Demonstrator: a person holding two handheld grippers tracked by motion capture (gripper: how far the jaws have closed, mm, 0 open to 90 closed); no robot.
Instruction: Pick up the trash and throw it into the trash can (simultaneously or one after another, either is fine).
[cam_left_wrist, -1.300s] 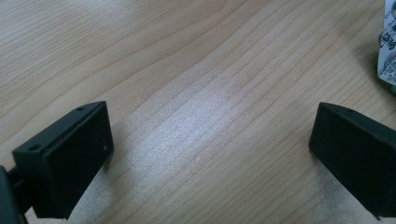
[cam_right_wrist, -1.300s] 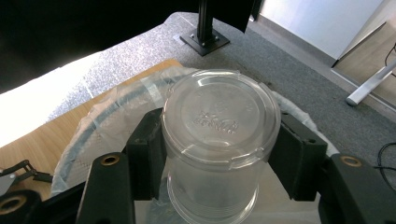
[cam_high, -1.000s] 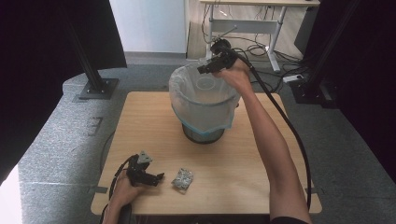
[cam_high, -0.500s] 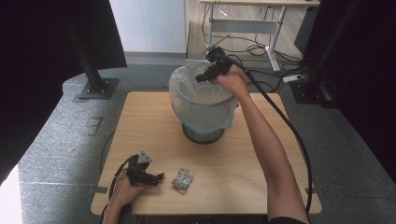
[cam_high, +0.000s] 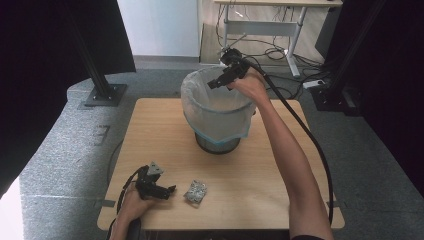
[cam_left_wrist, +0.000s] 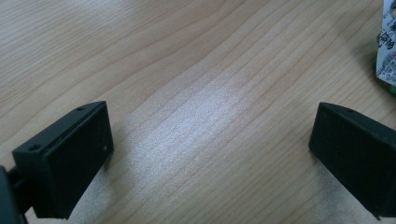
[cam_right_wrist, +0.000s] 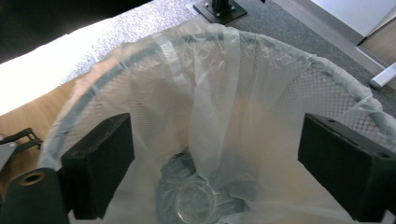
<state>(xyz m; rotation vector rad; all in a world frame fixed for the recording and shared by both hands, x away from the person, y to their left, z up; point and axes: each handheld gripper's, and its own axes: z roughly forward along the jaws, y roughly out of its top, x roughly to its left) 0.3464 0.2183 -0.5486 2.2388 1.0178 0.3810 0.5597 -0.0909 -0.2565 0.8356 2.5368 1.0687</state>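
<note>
- Right gripper (cam_high: 212, 84): held above the far rim of the bin (cam_high: 216, 145). Its jaws have just been opening and now stand wide, nothing between them.
- Bin: mesh, lined with a clear bag (cam_right_wrist: 219, 107), standing at the far middle of the table (cam_high: 150, 125).
- Bin contents: a clear round item (cam_right_wrist: 194, 203) lies at the bottom, below the right gripper.
- Left gripper (cam_high: 170, 190): resting on the table at its near edge, jaws wide apart over bare wood.
- Wrapper (cam_high: 195, 190): crumpled, lying on the table just beside the left gripper, apart from it.
</note>
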